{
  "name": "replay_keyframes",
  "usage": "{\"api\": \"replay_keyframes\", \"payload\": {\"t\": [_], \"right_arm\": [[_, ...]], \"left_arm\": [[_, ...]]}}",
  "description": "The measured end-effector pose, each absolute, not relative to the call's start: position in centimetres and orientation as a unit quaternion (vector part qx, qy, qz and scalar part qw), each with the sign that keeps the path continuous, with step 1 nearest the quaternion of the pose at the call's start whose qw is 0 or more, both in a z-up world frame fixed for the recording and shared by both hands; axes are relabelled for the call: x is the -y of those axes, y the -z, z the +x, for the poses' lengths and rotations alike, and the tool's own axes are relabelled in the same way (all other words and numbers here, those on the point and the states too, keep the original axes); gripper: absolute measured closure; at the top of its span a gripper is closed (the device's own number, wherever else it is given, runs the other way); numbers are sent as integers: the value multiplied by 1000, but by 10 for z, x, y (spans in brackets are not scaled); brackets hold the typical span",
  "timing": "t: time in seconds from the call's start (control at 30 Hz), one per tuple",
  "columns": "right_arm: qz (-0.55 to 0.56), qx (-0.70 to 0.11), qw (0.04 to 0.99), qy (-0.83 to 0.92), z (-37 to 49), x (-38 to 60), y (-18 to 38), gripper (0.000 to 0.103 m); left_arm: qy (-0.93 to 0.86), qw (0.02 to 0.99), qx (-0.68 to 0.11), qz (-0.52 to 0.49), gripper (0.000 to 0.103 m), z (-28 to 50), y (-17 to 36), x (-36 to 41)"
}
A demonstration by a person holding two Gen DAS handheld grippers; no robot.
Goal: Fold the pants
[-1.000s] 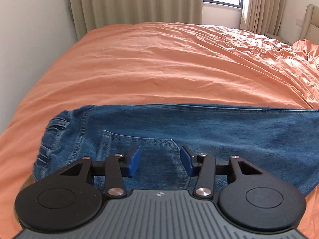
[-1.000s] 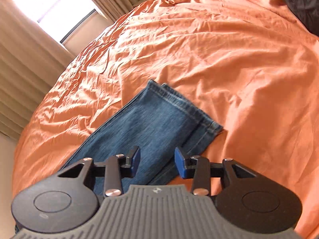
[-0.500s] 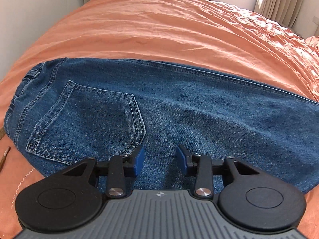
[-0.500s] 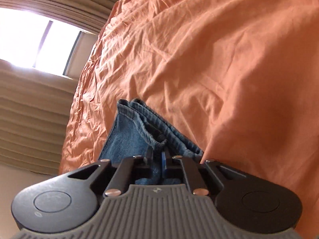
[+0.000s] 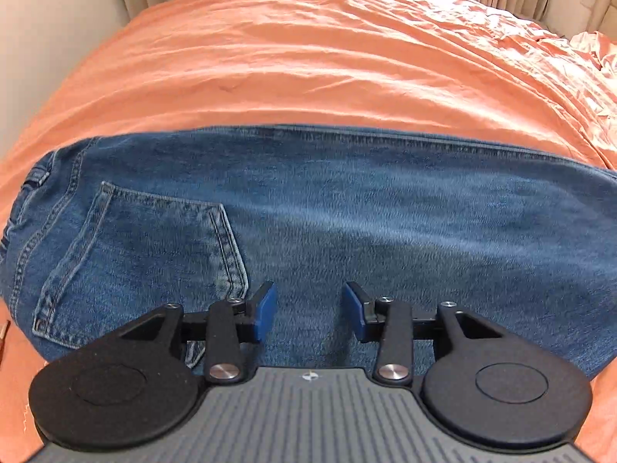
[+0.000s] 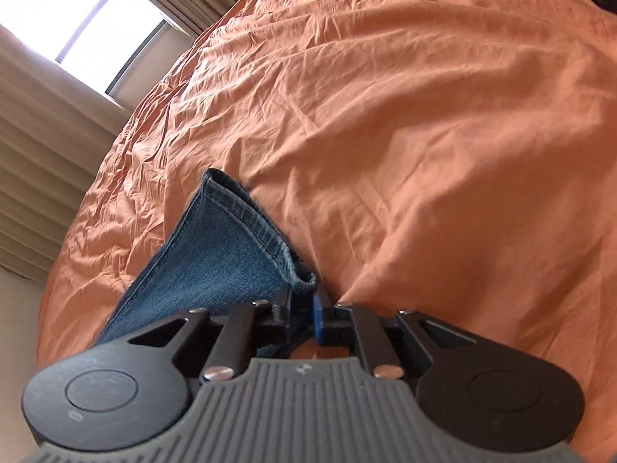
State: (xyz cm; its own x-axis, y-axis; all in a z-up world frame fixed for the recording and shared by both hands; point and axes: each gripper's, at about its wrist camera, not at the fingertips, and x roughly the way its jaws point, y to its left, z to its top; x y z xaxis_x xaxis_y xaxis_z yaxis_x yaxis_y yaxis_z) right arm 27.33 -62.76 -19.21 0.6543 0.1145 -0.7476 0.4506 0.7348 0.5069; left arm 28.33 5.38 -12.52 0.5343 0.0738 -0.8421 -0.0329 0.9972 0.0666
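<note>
The left gripper (image 5: 309, 310) hangs over the jeans (image 5: 347, 223), its jaws opening on nothing. The right gripper (image 6: 302, 314) has the hem (image 6: 270, 239) between its opening jaws.

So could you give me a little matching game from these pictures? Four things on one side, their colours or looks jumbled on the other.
Things:
1. pants
2. bed cover
3. curtains
4. window

Looks:
A. beige, hanging in pleats
B. bright with daylight
C. blue denim, lying flat
D. orange, creased

Pairs: 1-C, 2-D, 3-A, 4-B
</note>
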Motion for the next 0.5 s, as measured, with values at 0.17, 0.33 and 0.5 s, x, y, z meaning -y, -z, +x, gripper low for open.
{"api": "replay_keyframes", "payload": {"t": [0.17, 0.33, 0.5], "right_arm": [[276, -405, 870, 53, 298, 622, 158, 66], [215, -413, 885, 20, 346, 603, 148, 66], [189, -421, 887, 28, 395, 594, 160, 56]], "left_arm": [[-10, 885, -464, 31, 53, 300, 114, -55], [29, 885, -460, 73, 45, 328, 107, -48], [42, 880, -461, 106, 45, 357, 115, -40]]}}
